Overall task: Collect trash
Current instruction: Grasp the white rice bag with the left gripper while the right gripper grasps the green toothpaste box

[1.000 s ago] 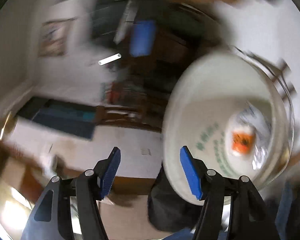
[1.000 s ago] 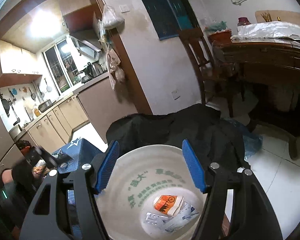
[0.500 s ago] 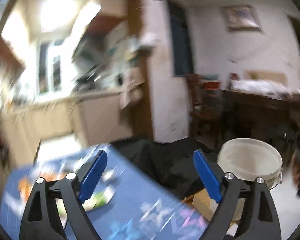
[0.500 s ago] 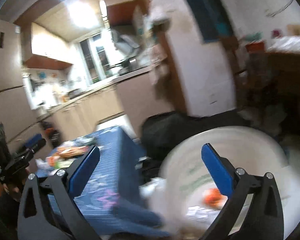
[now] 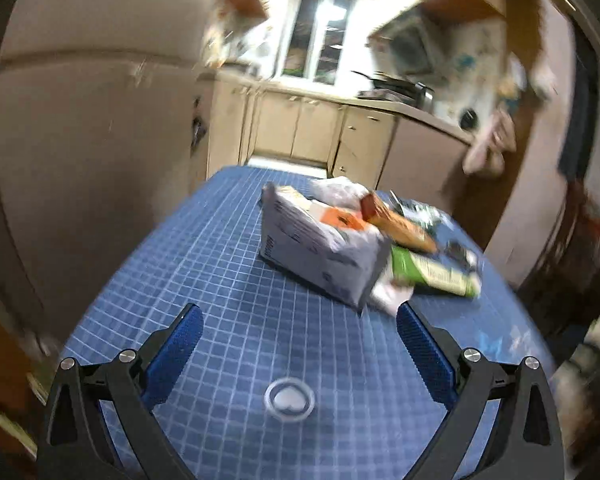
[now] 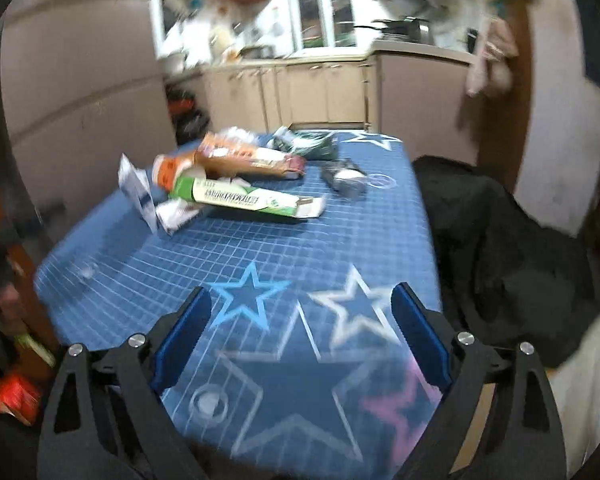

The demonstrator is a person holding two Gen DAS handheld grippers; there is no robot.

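Blue gridded cloth [image 5: 236, 280] covers the desk under both my hands. My left gripper [image 5: 298, 328] hangs above it with fingers [image 5: 180, 344] spread wide apart, nothing between them; my right gripper [image 6: 302, 320] is the same — fingers apart, empty, over the printed stars [image 6: 248, 300]. The trash sits in one heap: a crumpled white bag [image 5: 320, 256] nearest my left gripper, a green-and-white carton [image 6: 244, 200] touching the bag's right side, and an orange wrapper [image 6: 244, 158] just behind the carton — all blurred
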